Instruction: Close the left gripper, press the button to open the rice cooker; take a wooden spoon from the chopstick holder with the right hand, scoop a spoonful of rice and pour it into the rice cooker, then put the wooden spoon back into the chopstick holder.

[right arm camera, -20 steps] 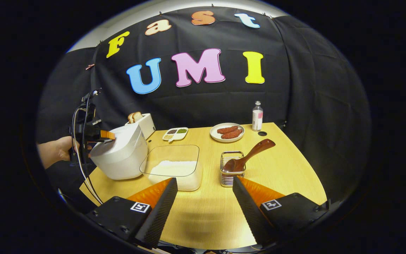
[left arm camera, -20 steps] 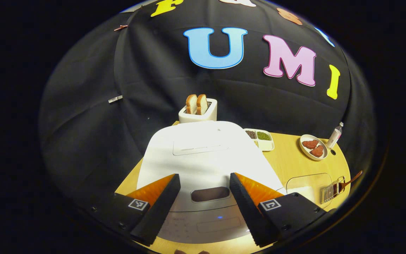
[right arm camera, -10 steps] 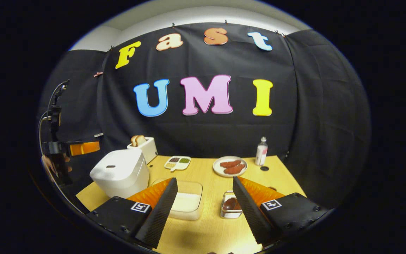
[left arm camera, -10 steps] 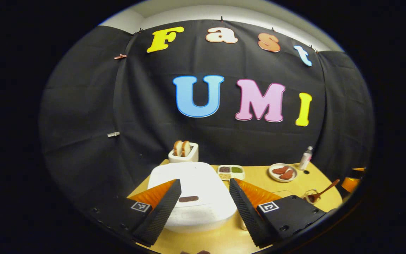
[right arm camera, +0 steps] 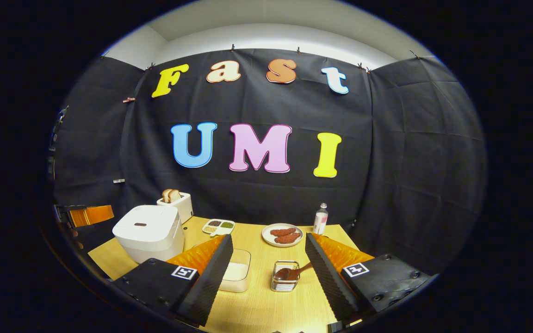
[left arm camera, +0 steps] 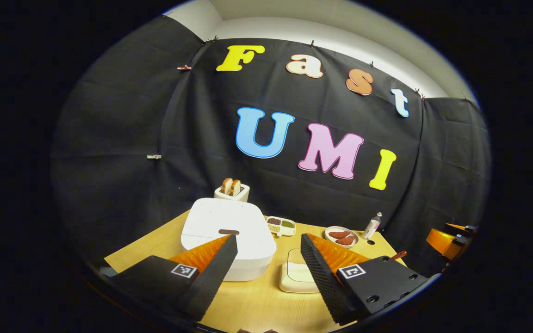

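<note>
Between the spread fingers of the right gripper (right arm camera: 269, 277), nothing is held; just beyond them on the desk (right arm camera: 257, 305) stands the chopstick holder (right arm camera: 284, 282) with the wooden spoon (right arm camera: 294, 272) leaning in it, a clear rice box (right arm camera: 236, 276) to its left. Farther left sits the shut rice cooker (right arm camera: 148, 231). Likewise spread and empty, the left gripper (left arm camera: 269, 273) hangs apart from the cooker, which lies beyond its left finger.

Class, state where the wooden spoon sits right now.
In the right gripper view, the wooden spoon rests bowl-down in the wire chopstick holder on the table, right of the clear rice container and nearer than the plate.
</note>
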`<state>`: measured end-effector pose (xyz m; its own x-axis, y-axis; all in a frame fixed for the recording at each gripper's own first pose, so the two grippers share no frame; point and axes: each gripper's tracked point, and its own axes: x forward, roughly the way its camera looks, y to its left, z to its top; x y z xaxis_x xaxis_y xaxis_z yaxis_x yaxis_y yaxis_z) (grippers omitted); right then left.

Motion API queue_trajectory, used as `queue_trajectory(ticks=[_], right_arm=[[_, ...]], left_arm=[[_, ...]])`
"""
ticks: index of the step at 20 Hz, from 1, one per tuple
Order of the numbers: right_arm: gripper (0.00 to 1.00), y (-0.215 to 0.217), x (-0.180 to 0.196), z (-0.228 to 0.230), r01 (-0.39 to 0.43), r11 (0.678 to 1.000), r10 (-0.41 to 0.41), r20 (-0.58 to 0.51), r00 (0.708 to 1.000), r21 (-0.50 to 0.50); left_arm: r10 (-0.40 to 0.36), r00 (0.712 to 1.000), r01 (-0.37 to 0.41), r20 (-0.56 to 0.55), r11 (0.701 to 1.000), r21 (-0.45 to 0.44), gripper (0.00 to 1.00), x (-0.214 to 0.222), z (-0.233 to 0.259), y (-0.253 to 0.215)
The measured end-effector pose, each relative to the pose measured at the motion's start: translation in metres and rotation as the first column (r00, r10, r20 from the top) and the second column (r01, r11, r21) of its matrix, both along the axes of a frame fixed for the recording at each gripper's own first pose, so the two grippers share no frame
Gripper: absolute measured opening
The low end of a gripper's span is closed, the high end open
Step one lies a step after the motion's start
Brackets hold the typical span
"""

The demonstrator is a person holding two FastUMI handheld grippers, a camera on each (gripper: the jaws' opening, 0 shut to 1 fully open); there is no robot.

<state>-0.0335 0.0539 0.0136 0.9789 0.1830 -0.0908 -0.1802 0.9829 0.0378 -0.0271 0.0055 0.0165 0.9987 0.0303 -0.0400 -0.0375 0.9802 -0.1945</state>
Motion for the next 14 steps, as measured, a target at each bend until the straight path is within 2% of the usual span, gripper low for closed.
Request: queue_trajectory(ticks=[2, 6, 10, 14], right_arm=[[0.99, 0.0, -0.003, -0.011, 0.004, 1.0, -0.003, -0.042, 0.999, 0.028], [0.99, 0.006, -0.007, -0.024, 0.003, 0.998, 0.002, -0.087, 0.996, 0.057], [0.99, 0.01, -0.006, -0.02, -0.017, 0.998, 0.021, -0.078, 0.997, 0.054], [0.99, 0.011, 0.001, -0.013, -0.015, 0.998, 0.018, -0.062, 0.998, 0.055]], left_arm=[[-0.017, 1.0, 0.016, 0.022, 0.999, 0.051, 0.95, -0.001, 0.005, -0.007], [-0.056, 0.997, 0.052, 0.046, 0.995, 0.088, 0.95, 0.002, 0.008, -0.023], [-0.084, 0.996, 0.079, 0.041, 0.992, 0.094, 0.95, 0.003, 0.005, -0.03], [-0.11, 0.993, 0.104, 0.035, 0.984, 0.144, 0.95, 0.003, 0.005, -0.03]])
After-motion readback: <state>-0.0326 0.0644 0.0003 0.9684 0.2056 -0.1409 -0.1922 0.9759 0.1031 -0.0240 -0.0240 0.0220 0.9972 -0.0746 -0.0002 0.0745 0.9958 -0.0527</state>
